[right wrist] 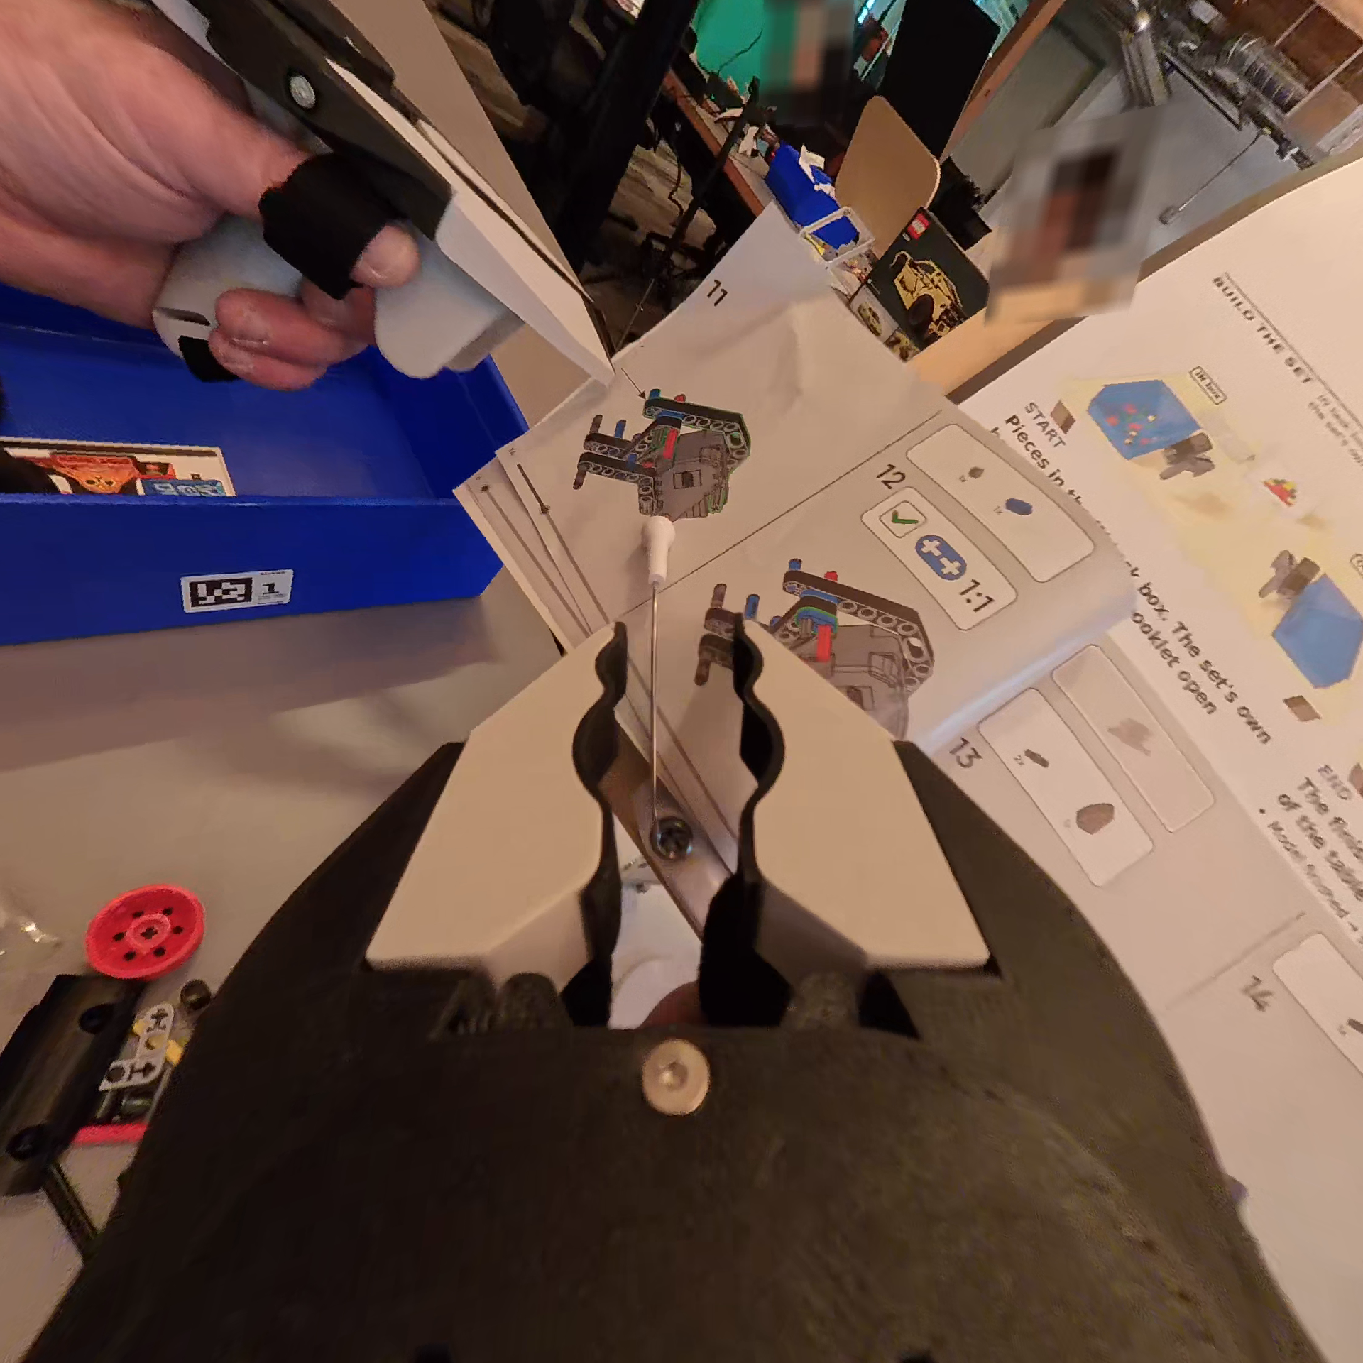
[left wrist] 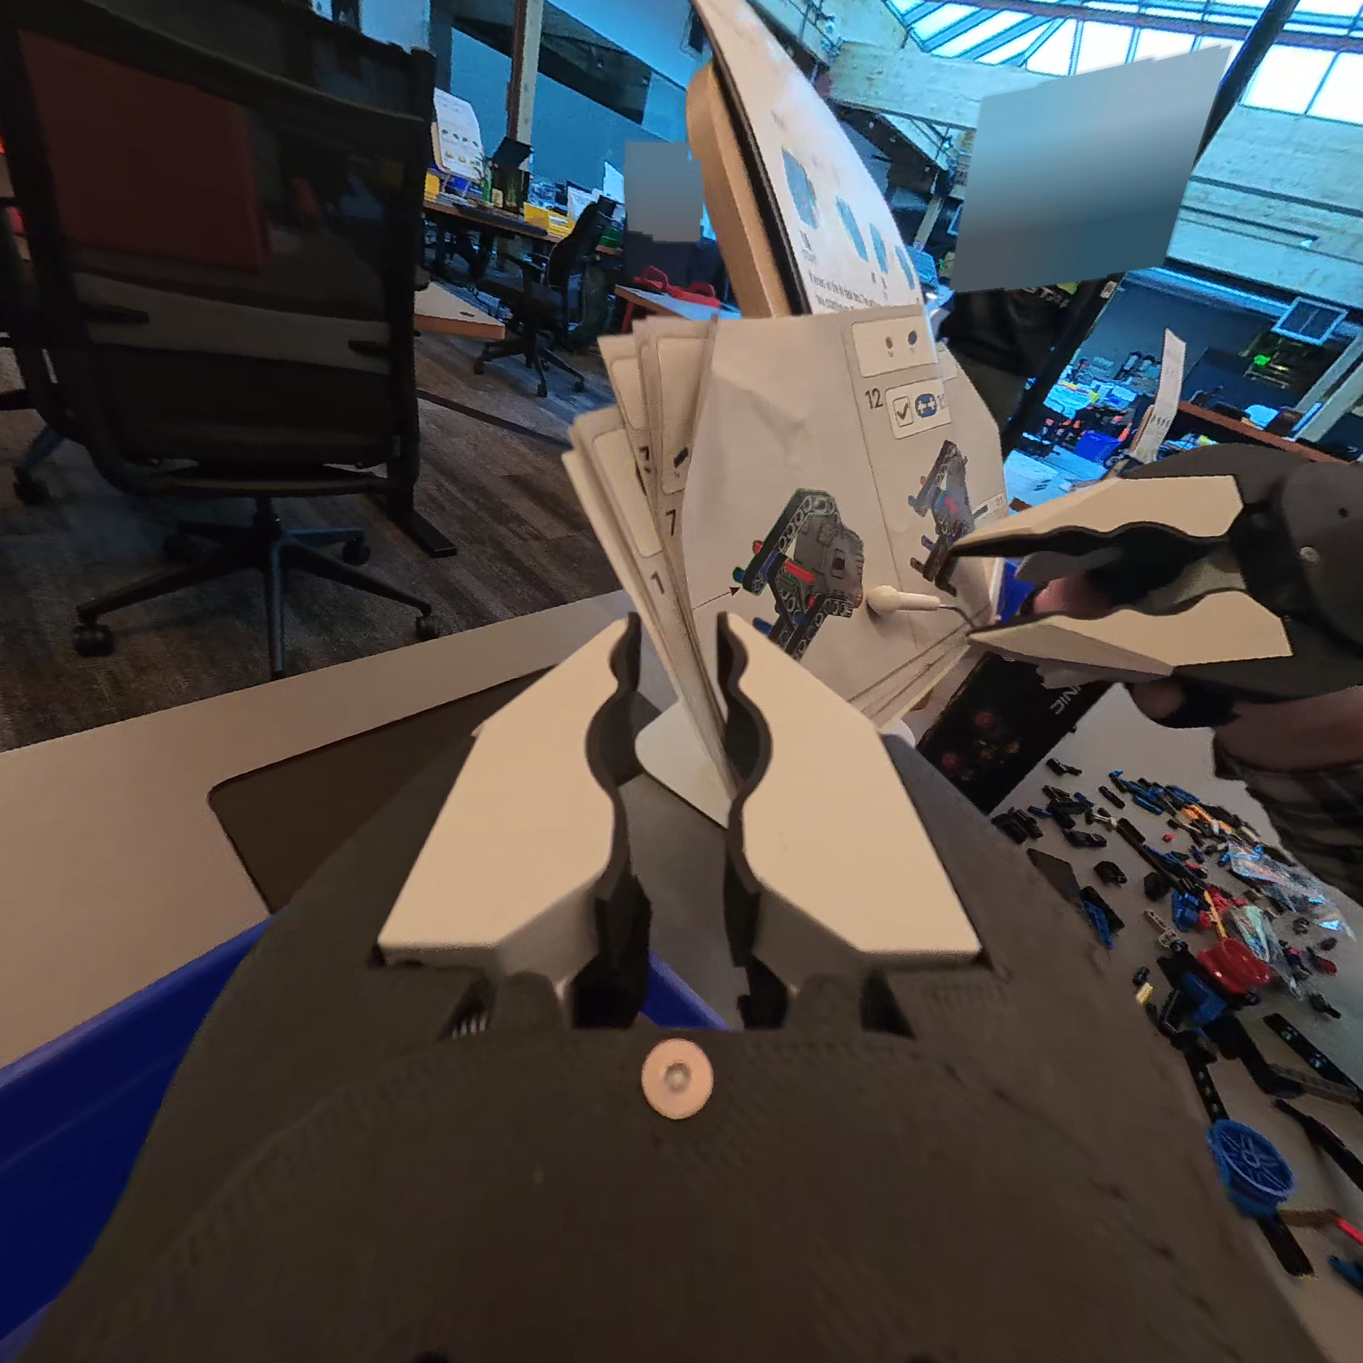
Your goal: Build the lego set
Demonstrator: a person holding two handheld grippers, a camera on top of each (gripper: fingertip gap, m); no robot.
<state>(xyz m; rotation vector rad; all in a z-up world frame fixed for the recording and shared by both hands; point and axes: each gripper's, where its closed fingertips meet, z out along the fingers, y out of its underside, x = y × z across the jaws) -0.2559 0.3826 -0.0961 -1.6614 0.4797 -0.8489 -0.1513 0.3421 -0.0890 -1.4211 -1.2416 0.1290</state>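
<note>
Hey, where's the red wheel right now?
In the right wrist view, the red wheel lies flat on the table at lower left, below the blue bin and just above a black lego piece.

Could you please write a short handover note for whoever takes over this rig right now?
Left gripper: open, fingers either side of the instruction booklet's fanned pages.
Right gripper: open, at the open page, by the wire page holder.
Loose Lego pieces lie on the table; blue bin sits beside the booklet.
Done: booklet propped open.
Left: probably most of the build; many pieces are loose.
</note>
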